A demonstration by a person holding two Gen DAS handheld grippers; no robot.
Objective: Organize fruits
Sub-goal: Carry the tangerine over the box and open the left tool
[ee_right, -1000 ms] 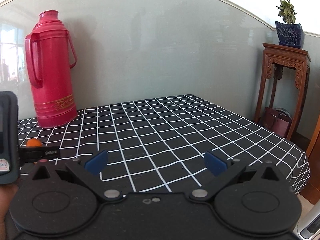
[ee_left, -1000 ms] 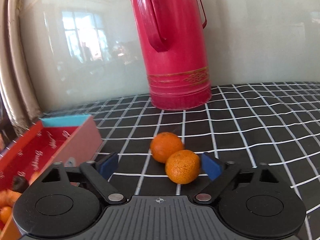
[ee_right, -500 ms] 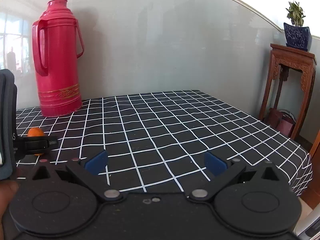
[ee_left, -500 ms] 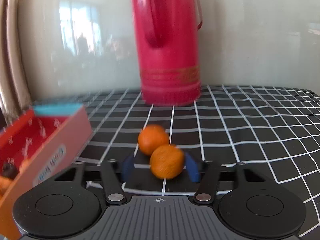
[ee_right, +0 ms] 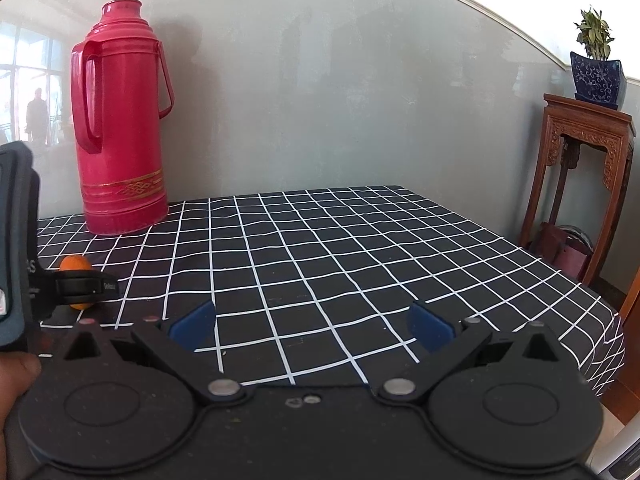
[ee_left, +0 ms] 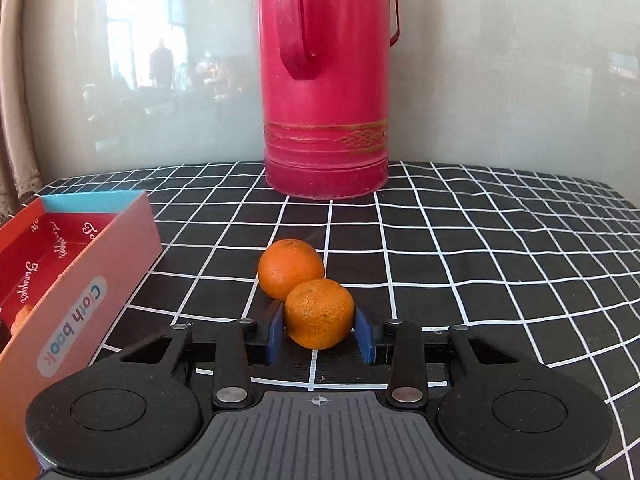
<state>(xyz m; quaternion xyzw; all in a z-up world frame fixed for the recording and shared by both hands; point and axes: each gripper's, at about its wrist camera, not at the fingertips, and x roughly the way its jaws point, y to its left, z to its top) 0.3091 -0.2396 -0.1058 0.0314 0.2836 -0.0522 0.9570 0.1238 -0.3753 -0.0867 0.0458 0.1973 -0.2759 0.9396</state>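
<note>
— Left claw (ee_left: 319, 334)?
— Low over the counter (ee_left: 500, 248), level, aimed at the back wall. Blue pads (ee_left: 363, 335) pressed against both flanks of the near mandarin (ee_left: 319, 314). Pinched at about its widest girth, just ahead of the claw's black body.

— Touching anything else?
— Yes, the far mandarin (ee_left: 290, 273), directly behind and slightly left, skin to skin. Sitting on the black checked cloth, outside the pads.

— Long axis of the gripped fruit?
— Hard to call. Nearly round, marginally wider than tall, so the broad axis across the pads. Stem end not made out. Pitted, mottled peel toward the camera.

— Surroundings on that side?
— Red thermos (ee_left: 326, 80) upright at the back, handle toward the camera, straight beyond both fruits. Open "Cloth book" box (ee_left: 80, 304) at left, long side running away toward the wall; a sliver of orange inside at the edge of view, too cropped to name.

— Right claw (ee_right: 312, 326)?
— Held higher and farther back, pointing across the bare checked cloth toward the far corner. Spread wide, nothing between the blue pads (ee_right: 191, 323). Bit of a hand (ee_right: 16, 376) at the left edge.

— Fruit seen from there?
— Orange peeking above and below the left claw's black finger at far left; which mandarin, cannot tell. Carved wooden stand (ee_right: 580, 184) with a potted plant (ee_right: 596, 64) off to the right, well apart from the counter.
</note>
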